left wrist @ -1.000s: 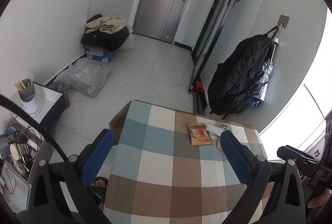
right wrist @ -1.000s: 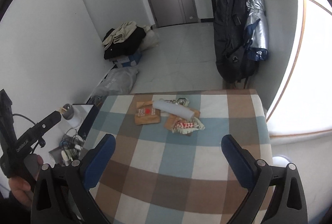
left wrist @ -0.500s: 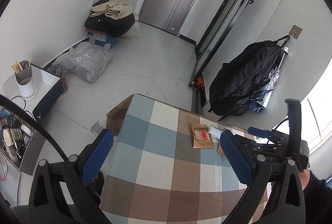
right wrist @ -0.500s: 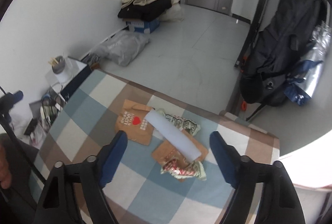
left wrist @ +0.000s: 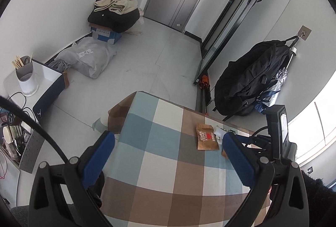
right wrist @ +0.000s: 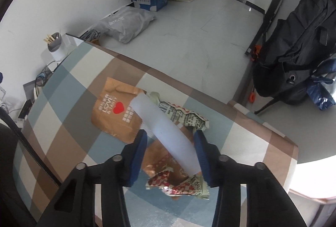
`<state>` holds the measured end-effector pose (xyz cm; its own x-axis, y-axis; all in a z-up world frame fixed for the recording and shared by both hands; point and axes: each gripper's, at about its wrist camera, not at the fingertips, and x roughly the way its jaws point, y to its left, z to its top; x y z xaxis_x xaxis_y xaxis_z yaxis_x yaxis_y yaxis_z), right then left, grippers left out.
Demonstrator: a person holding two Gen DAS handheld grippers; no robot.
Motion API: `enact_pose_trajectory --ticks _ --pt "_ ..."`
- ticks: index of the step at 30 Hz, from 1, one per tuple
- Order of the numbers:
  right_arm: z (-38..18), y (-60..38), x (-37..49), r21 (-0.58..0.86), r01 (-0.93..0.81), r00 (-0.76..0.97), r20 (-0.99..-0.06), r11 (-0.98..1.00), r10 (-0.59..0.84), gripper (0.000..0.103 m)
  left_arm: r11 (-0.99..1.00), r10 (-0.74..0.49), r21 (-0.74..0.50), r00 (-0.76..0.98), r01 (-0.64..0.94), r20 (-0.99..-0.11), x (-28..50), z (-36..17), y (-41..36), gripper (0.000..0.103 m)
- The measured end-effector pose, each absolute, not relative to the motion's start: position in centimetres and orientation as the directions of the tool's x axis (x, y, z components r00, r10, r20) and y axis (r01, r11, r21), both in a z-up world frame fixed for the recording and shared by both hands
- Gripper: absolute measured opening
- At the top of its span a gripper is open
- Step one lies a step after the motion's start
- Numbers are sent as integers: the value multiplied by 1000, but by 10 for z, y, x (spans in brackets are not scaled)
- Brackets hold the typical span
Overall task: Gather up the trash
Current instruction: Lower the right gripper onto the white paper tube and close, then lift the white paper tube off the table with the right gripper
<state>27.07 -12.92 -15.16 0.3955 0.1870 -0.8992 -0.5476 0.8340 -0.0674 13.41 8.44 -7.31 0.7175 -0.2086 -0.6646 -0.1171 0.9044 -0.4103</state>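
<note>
The right tongs [right wrist: 170,138] have dropped in over the trash pile and narrowed a lot from a second ago, when they hung wide open above the tabletop. Now the jaws are closing with the white tube [right wrist: 166,134] lying between them. The right pad looks like it's touching the tube's side, or close to it, but there's a visible gap on the left, so I wouldn't call it a grip yet. Basically the approach is done and the pinch is underway, first piece of trash about to be collected.

The tube lies diagonally on top of everything else: the brown "LOVE" packet [right wrist: 114,110] to its left, a crumpled green-and-white wrapper [right wrist: 184,116] under its far end, and a red checkered wrapper [right wrist: 168,181] on a brown sheet near the tong bases. All of it sits on the checkered tabletop [right wrist: 63,100], towards the far right corner. Worth watching: the tube is round and smooth-looking, so it could roll or squirt out as the jaws close.

The left tongs [left wrist: 168,140] are wide open with nothing in them, hovering over the near part of the tabletop, hardly moved. In that view the brown packet shows just beside the right finger.

No bin or bag in sight.
</note>
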Motion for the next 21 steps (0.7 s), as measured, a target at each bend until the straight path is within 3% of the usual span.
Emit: enact_pose_trajectory --ticks 5,9,21 --pt "-155 -131 263 -85 -563 401 -898 822 181 24 906 -204 -406 715 -120 -668 135 -74 85 101" --pt "-151 -137 256 -44 -566 390 -894 823 220 17 906 -200 -404 714 -125 -671 136 -75 85 101" --pt "-119 -185 232 221 -417 433 -804 882 407 16 929 -170 -351 704 -119 -690 135 -78 75 101"
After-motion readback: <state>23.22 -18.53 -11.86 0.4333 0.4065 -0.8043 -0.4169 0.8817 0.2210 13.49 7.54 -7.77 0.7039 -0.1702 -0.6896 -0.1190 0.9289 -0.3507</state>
